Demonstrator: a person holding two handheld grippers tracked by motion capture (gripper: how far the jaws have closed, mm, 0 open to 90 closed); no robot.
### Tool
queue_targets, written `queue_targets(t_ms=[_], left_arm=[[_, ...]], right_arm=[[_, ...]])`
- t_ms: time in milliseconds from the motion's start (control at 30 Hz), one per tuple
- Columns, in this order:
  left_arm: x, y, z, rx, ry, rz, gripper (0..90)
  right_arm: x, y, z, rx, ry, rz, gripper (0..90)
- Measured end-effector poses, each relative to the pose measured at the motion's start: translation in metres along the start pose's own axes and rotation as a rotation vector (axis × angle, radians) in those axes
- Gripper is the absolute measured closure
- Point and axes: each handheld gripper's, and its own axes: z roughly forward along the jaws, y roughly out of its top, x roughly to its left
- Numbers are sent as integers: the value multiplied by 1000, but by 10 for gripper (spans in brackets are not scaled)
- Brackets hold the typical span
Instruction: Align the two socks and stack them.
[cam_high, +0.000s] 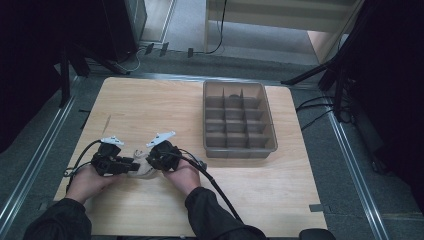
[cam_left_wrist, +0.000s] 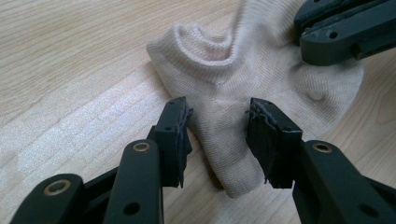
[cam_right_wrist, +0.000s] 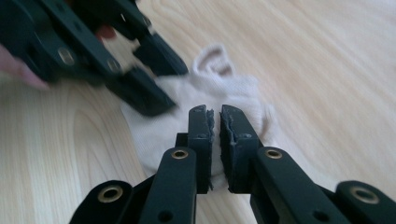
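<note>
A cream ankle sock (cam_high: 142, 170) lies crumpled on the wooden table (cam_high: 165, 110) near its front left, between my two grippers. My left gripper (cam_left_wrist: 217, 109) is low over the sock (cam_left_wrist: 261, 70), open, with a fold of the sock between its pads and a little room on each side. From the opposite side, my right gripper (cam_right_wrist: 214, 112) hovers over the sock (cam_right_wrist: 233, 86) with a narrow slit between its pads and nothing caught in it. In the high view the left gripper (cam_high: 131, 164) and right gripper (cam_high: 149, 162) point at each other, tips close together.
A grey plastic tray (cam_high: 240, 151) split into several compartments stands on the right half of the table; one far compartment holds a small dark item. Table edges, metal rails and cables surround the work area.
</note>
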Motion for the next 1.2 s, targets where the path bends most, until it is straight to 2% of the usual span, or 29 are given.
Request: queue_targets(t_ms=[67, 133, 233, 300, 367, 500, 600, 1200], left_arm=[[0, 0, 0, -2, 1, 5, 568], [0, 0, 0, -1, 2, 7, 566], [-1, 0, 1, -4, 1, 9, 566], [-1, 0, 1, -5, -3, 9, 568], [-1, 0, 1, -2, -2, 13, 571], [-2, 0, 1, 2, -1, 33, 600], [-1, 0, 1, 1, -4, 30, 617], [-4, 1, 2, 2, 8, 35, 631]], right_arm=[[-4, -9, -1, 0, 5, 10, 788], [-6, -18, -1, -7, 3, -12, 747], [-6, -23, 0, -4, -3, -25, 704], [-7, -25, 0, -4, -3, -15, 688], [-9, -28, 0, -2, 3, -1, 686], [-7, -29, 1, -7, -9, -20, 688], [-7, -30, 1, -9, -12, -39, 690], [-8, -35, -2, -20, 6, -19, 697]])
